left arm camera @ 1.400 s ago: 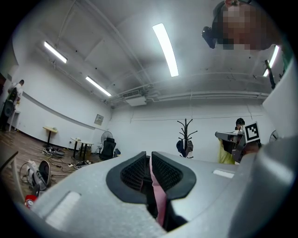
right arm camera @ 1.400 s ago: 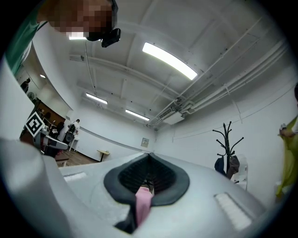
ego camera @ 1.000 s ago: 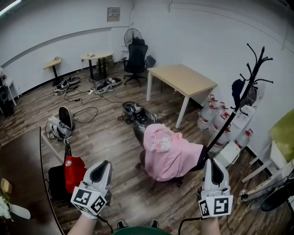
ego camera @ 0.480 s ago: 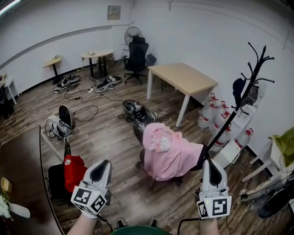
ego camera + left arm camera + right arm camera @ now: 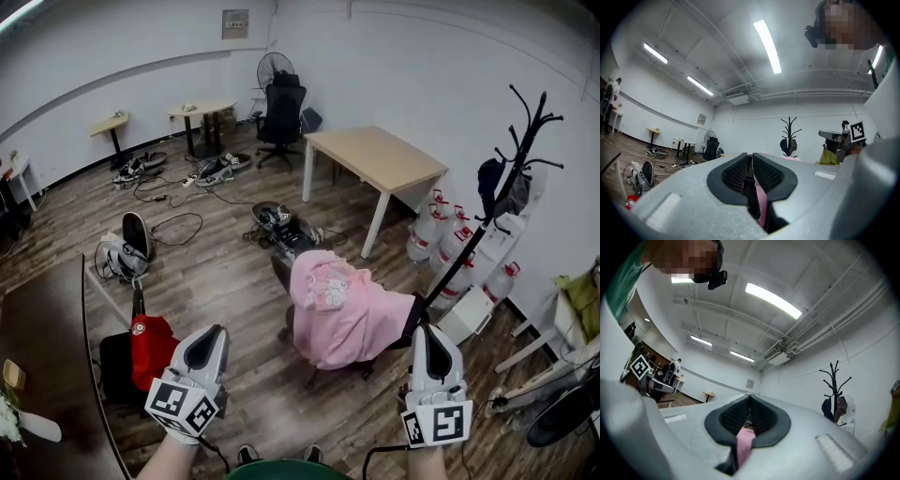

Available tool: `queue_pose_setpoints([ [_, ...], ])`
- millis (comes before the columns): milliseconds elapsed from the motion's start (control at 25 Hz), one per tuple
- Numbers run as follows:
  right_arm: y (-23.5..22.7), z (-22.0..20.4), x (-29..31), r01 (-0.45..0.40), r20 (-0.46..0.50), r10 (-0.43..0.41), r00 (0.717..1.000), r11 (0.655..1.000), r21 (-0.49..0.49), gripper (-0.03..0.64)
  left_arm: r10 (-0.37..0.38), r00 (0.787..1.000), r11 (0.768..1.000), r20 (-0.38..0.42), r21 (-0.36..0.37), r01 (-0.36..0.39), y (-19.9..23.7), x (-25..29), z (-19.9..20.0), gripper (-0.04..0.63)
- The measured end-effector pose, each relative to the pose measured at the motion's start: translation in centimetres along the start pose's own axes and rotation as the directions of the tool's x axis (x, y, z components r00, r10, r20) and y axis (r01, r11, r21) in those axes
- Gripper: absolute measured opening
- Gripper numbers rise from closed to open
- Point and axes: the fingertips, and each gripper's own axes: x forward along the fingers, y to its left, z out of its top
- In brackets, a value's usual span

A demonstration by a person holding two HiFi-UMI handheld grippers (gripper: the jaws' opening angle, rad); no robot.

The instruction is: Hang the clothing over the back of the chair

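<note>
Pink clothing (image 5: 342, 314) lay draped over the chair (image 5: 280, 272) at mid-floor, well apart from both grippers. The left gripper (image 5: 205, 339) and right gripper (image 5: 434, 339) were held near the person, jaws closed together on nothing; the pink sliver below each set of jaws was judged the distant garment. Fabric judged light, limp and apt to slide, so best pinched at the shoulders.

The pink clothing (image 5: 342, 314) hides nearly all of the chair (image 5: 281, 274), the things on the far table (image 5: 212, 111) are too small to tell, and the bottom edge cuts off both forearms (image 5: 171, 461).
</note>
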Motion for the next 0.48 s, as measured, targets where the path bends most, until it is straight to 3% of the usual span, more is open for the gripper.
queue_pose_setpoints([
  [480, -1.8, -1.9, 0.4, -0.026, -0.01, 0.027, 1.0, 0.999, 0.04, 0.003, 0.005, 1.0, 1.0, -0.016, 0.001, -0.005, -1.8, 1.3, -1.2, 0.045],
])
